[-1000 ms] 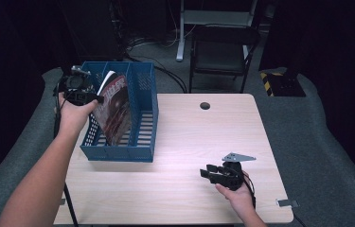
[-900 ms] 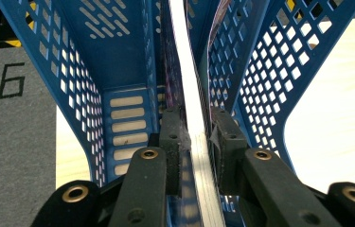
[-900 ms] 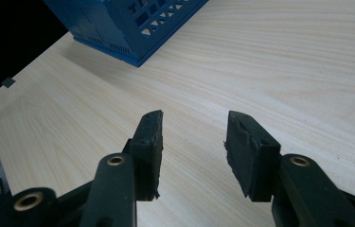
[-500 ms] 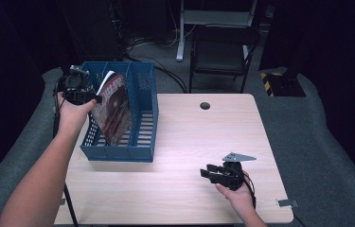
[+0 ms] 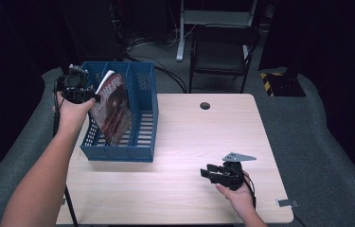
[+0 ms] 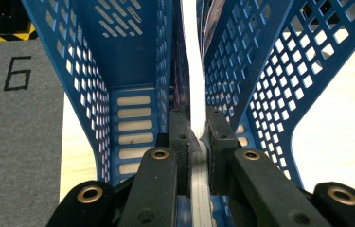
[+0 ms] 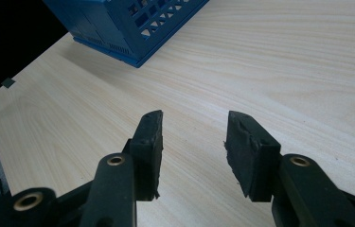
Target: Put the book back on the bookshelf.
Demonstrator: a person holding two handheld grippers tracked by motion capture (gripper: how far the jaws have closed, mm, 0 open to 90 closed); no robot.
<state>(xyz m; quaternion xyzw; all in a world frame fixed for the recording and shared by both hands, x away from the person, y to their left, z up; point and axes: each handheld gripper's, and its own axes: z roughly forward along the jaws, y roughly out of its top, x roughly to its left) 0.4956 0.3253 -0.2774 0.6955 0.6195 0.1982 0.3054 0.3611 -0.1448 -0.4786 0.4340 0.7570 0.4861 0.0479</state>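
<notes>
Clamped on the magazine's (image 5: pixel 113 106) upper edge after just closing, the left gripper (image 6: pixel 198 137) held it upright, leaning, long axis along the blue file rack's (image 5: pixel 144 118) middle slot, while the right gripper (image 5: pixel 213 172) idled half-open, well away.

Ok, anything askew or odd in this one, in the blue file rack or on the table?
Only the magazine: it leans diagonally across its compartment of the blue file rack instead of standing upright, its top edge pinched by the left tool. The right tool rests open on the table, nothing between its jaws. Nothing spilled or damaged.
</notes>
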